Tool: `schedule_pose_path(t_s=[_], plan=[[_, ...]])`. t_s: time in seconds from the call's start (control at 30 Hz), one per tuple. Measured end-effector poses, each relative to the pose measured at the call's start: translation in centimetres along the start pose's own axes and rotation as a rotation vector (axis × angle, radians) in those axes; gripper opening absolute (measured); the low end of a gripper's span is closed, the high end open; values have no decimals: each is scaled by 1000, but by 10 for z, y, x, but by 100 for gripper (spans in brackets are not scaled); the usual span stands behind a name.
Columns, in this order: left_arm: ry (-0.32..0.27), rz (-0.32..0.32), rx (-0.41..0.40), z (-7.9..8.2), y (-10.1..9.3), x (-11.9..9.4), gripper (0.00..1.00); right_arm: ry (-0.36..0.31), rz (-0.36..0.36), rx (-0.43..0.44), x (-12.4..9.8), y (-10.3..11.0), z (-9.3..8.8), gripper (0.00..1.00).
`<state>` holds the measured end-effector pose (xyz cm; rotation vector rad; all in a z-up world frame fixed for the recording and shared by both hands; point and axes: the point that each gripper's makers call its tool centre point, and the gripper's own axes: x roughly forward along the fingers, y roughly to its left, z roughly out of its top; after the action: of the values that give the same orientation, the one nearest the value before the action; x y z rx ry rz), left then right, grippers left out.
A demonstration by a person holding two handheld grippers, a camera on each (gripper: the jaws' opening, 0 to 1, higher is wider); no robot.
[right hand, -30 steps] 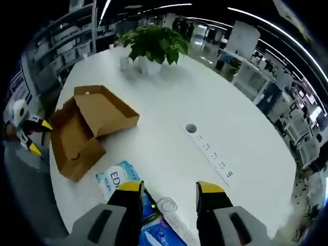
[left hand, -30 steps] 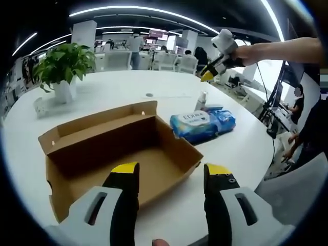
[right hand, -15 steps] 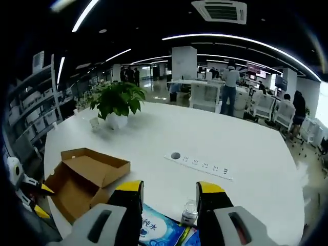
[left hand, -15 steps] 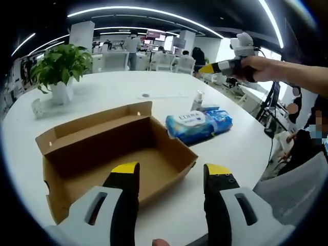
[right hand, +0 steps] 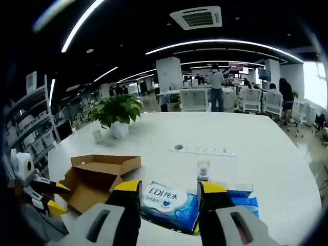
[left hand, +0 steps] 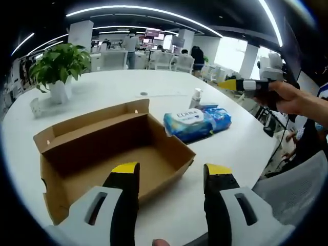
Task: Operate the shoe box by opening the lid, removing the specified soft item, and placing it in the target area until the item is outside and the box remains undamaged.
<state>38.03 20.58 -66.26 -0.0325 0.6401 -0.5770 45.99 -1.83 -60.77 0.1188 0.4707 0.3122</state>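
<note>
Here, plant [left hand: 58,64]: potted, at ten o'clock in the left gripper view, standing on the white bench [left hand: 118,89].
Shoe box [left hand: 110,148]: brown cardboard, lid folded back, lying open on the bench directly ahead of the left gripper [left hand: 171,177]; its inside looks bare.
Left gripper: yellow-tipped jaws spread apart, nothing between them, tips over the box's near wall.
Wipes pack [left hand: 196,121]: blue soft pack, outside the box, just beside its right end at one o'clock from the left gripper.
Small bottle [left hand: 196,97]: upright just behind the pack.
Right gripper [right hand: 169,187]: jaws apart and empty; in the right gripper view the wipes pack lies between and just beyond the tips, at twelve o'clock.
Hand [left hand: 287,97]: holds that gripper at three o'clock in the left gripper view.
</note>
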Motion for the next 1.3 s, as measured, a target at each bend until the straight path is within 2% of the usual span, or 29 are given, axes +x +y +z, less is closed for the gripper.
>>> schedule_pose_path(t_s=[0.17,0.33,0.43,0.77,0.9,1.1,1.17,1.3], plan=[[8,-2,19,-3,-3,0,49,-29,-9,42,-20,13,-12,42],[-7,-11,38,1,-6,-1,49,0,8,40,-27,26,-38,46],[-7,-10,39,1,-6,-1,49,5,10,66,-28,23,-52,47],[-21,15,21,4,3,-4,49,53,14,113,-43,36,-93,47],[-25,35,9,5,11,-9,49,60,12,139,-46,39,-97,47],[-38,82,-25,10,28,-15,48,36,14,131,-46,42,-89,48],[-28,141,-33,8,45,-22,47,37,9,138,-47,42,-91,48],[-43,220,-92,9,76,-38,46,26,9,144,-46,41,-89,48]])
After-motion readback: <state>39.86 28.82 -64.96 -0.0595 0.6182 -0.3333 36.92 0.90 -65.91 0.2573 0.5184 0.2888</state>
